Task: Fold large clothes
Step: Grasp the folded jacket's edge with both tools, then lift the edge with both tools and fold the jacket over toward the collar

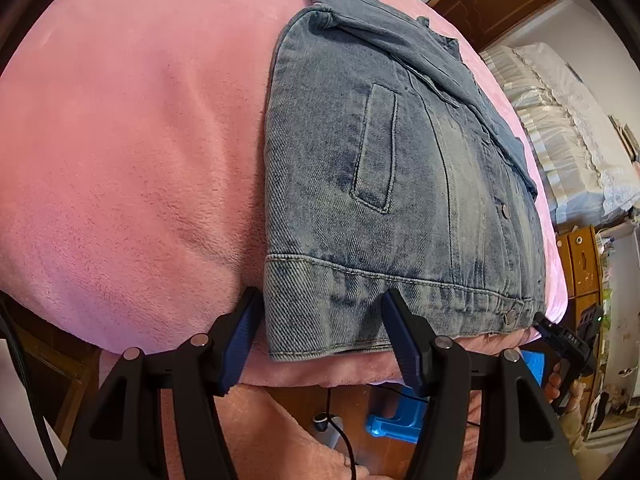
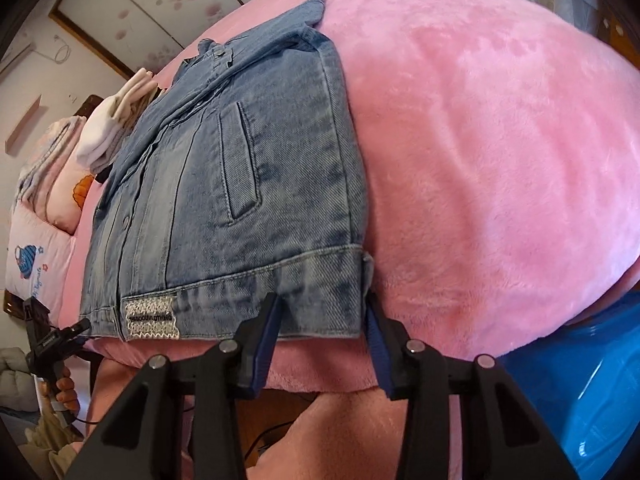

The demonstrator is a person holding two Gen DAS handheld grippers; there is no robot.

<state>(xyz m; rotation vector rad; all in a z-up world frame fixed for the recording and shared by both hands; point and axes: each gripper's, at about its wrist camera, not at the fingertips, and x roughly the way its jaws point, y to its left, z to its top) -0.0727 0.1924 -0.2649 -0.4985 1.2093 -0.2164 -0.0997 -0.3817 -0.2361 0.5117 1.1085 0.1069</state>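
Note:
A folded blue denim jacket (image 1: 380, 180) (image 2: 240, 200) lies front up on a pink fleece blanket (image 1: 120, 160) (image 2: 500, 160), its hem at the near bed edge. My left gripper (image 1: 320, 320) straddles the hem's left corner: one finger stands beside the jacket's edge, the other rests over the hem band. The denim between them lies flat and unbunched. My right gripper (image 2: 322, 312) straddles the hem's right corner the same way, jaws apart. Each gripper also shows small in the other view, the right gripper (image 1: 560, 336) and the left gripper (image 2: 60, 336), each held in a hand.
Folded white clothes (image 2: 108, 132) and pink pillows (image 2: 36, 256) lie beyond the jacket. A blue plastic item (image 2: 580, 380) sits below the bed edge, and a blue stool (image 1: 396, 420) and cable (image 1: 340, 432) are on the floor. A wooden cabinet (image 1: 580, 260) and white bedding (image 1: 560, 120) stand at the right.

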